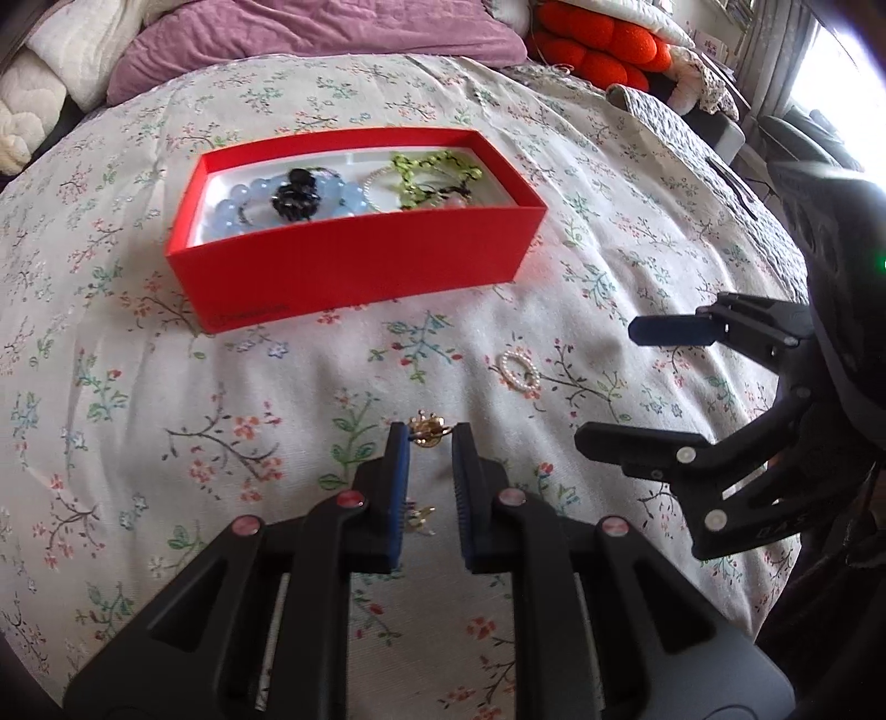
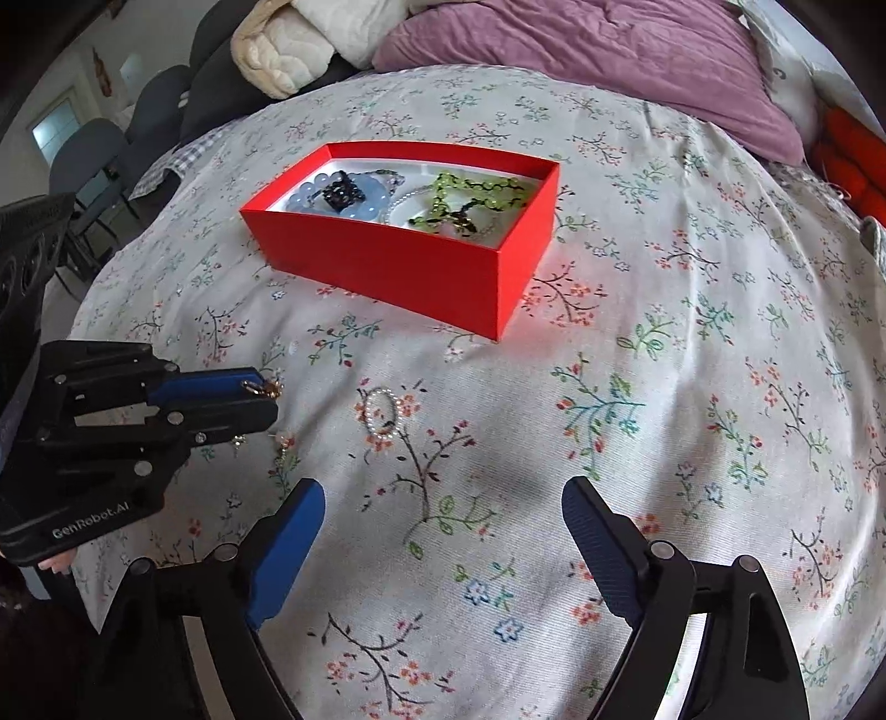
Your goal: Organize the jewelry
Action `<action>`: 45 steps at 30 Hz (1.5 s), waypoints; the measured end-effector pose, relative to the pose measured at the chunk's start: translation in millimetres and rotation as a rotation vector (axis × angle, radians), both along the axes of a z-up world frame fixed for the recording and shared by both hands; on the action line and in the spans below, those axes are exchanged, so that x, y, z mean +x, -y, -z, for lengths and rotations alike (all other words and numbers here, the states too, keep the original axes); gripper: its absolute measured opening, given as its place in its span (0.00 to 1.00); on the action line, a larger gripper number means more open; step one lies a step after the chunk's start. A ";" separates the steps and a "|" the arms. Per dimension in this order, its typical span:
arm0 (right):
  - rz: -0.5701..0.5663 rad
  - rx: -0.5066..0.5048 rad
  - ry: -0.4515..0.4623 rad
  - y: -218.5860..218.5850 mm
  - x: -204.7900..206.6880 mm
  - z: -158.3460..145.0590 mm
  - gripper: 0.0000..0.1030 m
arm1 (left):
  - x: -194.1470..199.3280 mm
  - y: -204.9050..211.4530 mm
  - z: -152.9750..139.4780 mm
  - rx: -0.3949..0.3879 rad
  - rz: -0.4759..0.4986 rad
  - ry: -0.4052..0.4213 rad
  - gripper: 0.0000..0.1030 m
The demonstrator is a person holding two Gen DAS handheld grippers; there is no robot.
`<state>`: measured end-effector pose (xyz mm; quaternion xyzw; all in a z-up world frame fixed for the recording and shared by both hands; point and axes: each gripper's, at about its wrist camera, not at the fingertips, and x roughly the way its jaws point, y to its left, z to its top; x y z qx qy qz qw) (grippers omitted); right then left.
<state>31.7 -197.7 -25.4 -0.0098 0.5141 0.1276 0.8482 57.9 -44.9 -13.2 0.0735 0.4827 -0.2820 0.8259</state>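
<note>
- Left wrist view, nearest: left tongs narrowed to a slim gap, tips pinching a gold piece at the very end of the pads, dead ahead at 12 o'clock.
- Further back in the same gap, toward 6 o'clock: a second small trinket lying on the floral bedspread, hard against the left pad; too small to tell what kind.
- From the right wrist view, at 9 o'clock: the same left tongs seen side-on, gold piece sticking out at the fingertips, seemingly clear of the cloth.
- Right wrist view, nearest: right tongs spread wide, nothing but bedspread between the blue pads.
- Just beyond them, at about 11 o'clock from the gap: a pearl ring flat on the cloth, outside the jaws and touching neither pad.
- In the left wrist view the pearl ring sits at 2 o'clock from the left tips, between the two tongs, near the right tongs that come in from 3 o'clock.
- Farther, at 11 o'clock from the left tips and 12 o'clock from the right: an open red box, well apart from both tongs.
- Inside the box: a blue bead bracelet with a black piece on top at the 9 o'clock end, a green bead strand at the 3 o'clock end.
- Farthest, at 12 o'clock: a purple pillow; at 1 o'clock, an orange cushion.
</note>
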 end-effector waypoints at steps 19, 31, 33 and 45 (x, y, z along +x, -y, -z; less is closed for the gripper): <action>-0.049 -0.045 0.006 -37.3 23.6 15.8 0.43 | 8.6 -32.3 -5.4 0.001 -0.051 -0.006 0.17; -0.098 -0.044 0.017 -48.7 23.3 14.1 0.07 | 10.5 -33.8 -4.9 0.006 -0.061 -0.011 0.16; -0.097 -0.044 0.019 -48.5 22.3 12.7 0.05 | 11.5 -34.2 -4.9 0.006 -0.064 -0.014 0.16; -0.082 0.008 0.045 -40.5 14.1 -5.5 0.03 | 15.7 -38.4 -12.9 -0.005 -0.081 -0.006 0.16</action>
